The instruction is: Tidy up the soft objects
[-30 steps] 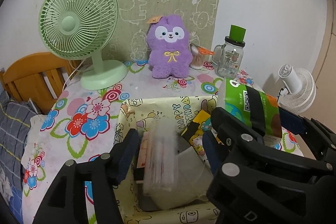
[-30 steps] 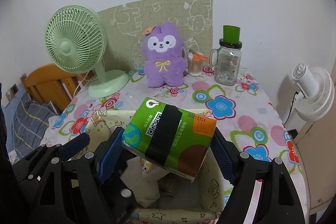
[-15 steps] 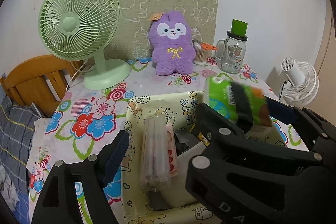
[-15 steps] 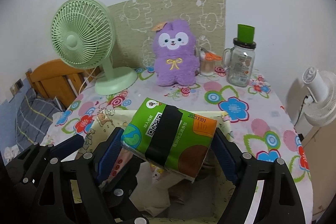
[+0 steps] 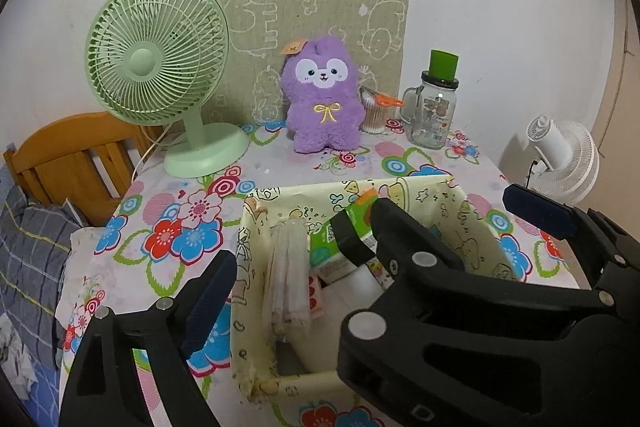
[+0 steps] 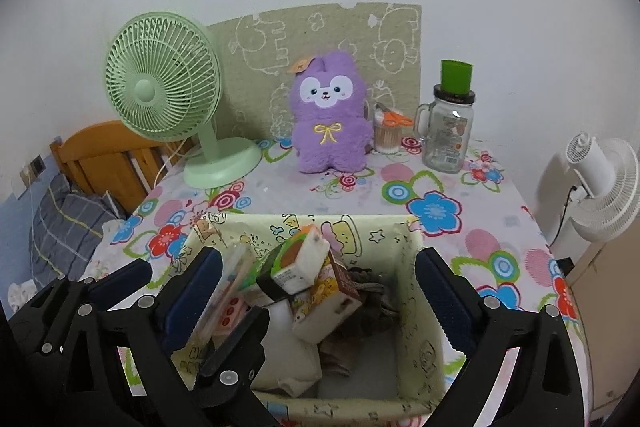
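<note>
A cream cartoon-print fabric basket (image 5: 400, 185) (image 6: 416, 307) sits at the table's near edge. Inside it a green tissue pack (image 5: 352, 227) (image 6: 300, 259) leans on a yellow-brown pack (image 6: 332, 291). A clear plastic packet (image 5: 288, 275) (image 6: 228, 291) stands against the basket's left wall. My right gripper (image 6: 318, 259) hovers over the basket with its jaws opening, and its pads are clear of the green pack. My left gripper (image 5: 308, 255) is beside it, jaws opening too, with the clear packet loose between them. A purple plush (image 5: 324, 103) (image 6: 328, 119) sits upright at the back.
A green desk fan (image 5: 156, 55) stands back left. A glass jar with a green lid (image 5: 436, 115) and a cotton swab pot (image 5: 376, 111) stand back right. A white fan (image 6: 600, 179) is beyond the right table edge, a wooden headboard (image 5: 68, 155) beyond the left.
The right jaws spread and the green pack dropped from them into the basket. The left jaws widened off the clear packet, which now stands in the basket.
</note>
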A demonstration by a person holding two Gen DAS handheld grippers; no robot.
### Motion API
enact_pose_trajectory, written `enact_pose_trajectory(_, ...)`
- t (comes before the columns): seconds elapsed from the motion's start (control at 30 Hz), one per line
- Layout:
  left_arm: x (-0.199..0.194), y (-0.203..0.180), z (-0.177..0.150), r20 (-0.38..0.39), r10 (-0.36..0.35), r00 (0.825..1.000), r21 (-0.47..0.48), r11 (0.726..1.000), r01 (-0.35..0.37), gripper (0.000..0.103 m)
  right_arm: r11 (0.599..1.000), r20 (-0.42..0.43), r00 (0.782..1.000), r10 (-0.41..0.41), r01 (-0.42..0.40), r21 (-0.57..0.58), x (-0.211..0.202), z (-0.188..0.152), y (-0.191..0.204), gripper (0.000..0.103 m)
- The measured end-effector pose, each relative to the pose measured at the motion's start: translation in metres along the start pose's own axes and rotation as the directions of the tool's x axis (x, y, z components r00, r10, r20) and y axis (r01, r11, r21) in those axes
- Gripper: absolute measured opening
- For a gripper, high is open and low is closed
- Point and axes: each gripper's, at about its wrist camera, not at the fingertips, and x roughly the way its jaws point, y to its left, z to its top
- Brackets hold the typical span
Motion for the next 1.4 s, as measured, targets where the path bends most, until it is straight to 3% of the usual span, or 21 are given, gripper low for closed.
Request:
enact_pose_trajectory(0.43,-0.050,-0.009,-0.010,0.045,-0.023,0.999,-0.007,1.000,0.023,0.096,0.998,0.037,0.997,-0.063,0.062,0.029,-0.058,-0.010,-0.008,0.099)
enact_pose_trajectory(1.4,-0.177,0.000,-0.058,0.203,0.036,0.979,-0.021,0.999,-0.033,0.103,0.989,0.179,0.972,-0.150,0.149,0.017,-0.209,-0.055,-0.015,0.099)
